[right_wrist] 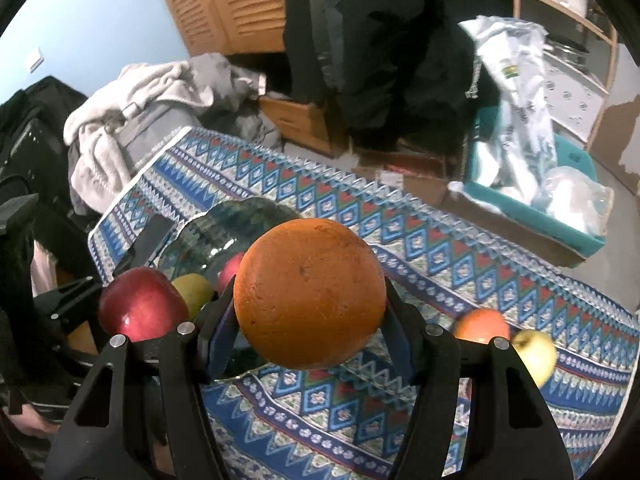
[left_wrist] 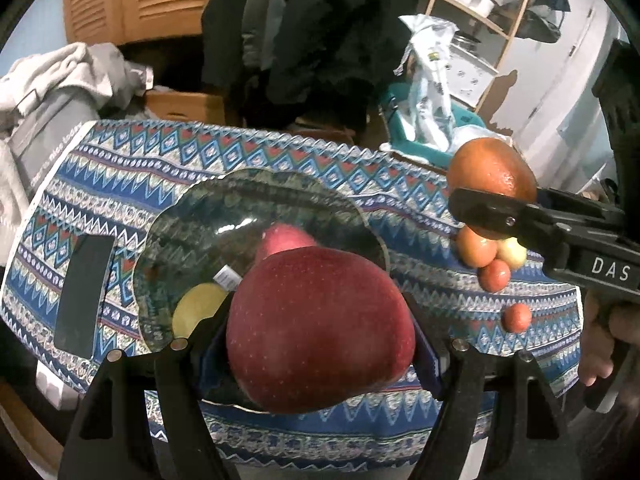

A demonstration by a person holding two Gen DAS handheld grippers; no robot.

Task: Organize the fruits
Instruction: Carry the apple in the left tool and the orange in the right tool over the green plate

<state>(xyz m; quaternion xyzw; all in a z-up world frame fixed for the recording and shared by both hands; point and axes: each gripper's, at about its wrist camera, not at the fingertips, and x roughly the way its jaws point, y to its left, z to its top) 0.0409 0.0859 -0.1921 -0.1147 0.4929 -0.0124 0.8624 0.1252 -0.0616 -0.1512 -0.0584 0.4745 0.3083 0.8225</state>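
My left gripper [left_wrist: 320, 332] is shut on a big red apple [left_wrist: 320, 328], held over the near rim of a scalloped glass bowl [left_wrist: 200, 224]. In the bowl lie a pink-red fruit [left_wrist: 284, 240] and a yellow fruit [left_wrist: 198, 308]. My right gripper [right_wrist: 308, 336] is shut on an orange [right_wrist: 310, 292], which also shows in the left wrist view as the orange [left_wrist: 490, 176] to the right of the bowl. In the right wrist view the red apple [right_wrist: 142, 308] hangs at the left beside the glass bowl [right_wrist: 224, 228].
Loose fruits [left_wrist: 490, 256] lie on the patterned cloth [left_wrist: 120, 168] right of the bowl, a small red one [left_wrist: 517, 317] nearer. A black phone [left_wrist: 82, 292] lies left of the bowl. A teal bin [right_wrist: 552, 220] with bags stands beyond the table; a pile of laundry [right_wrist: 152, 92] at far left.
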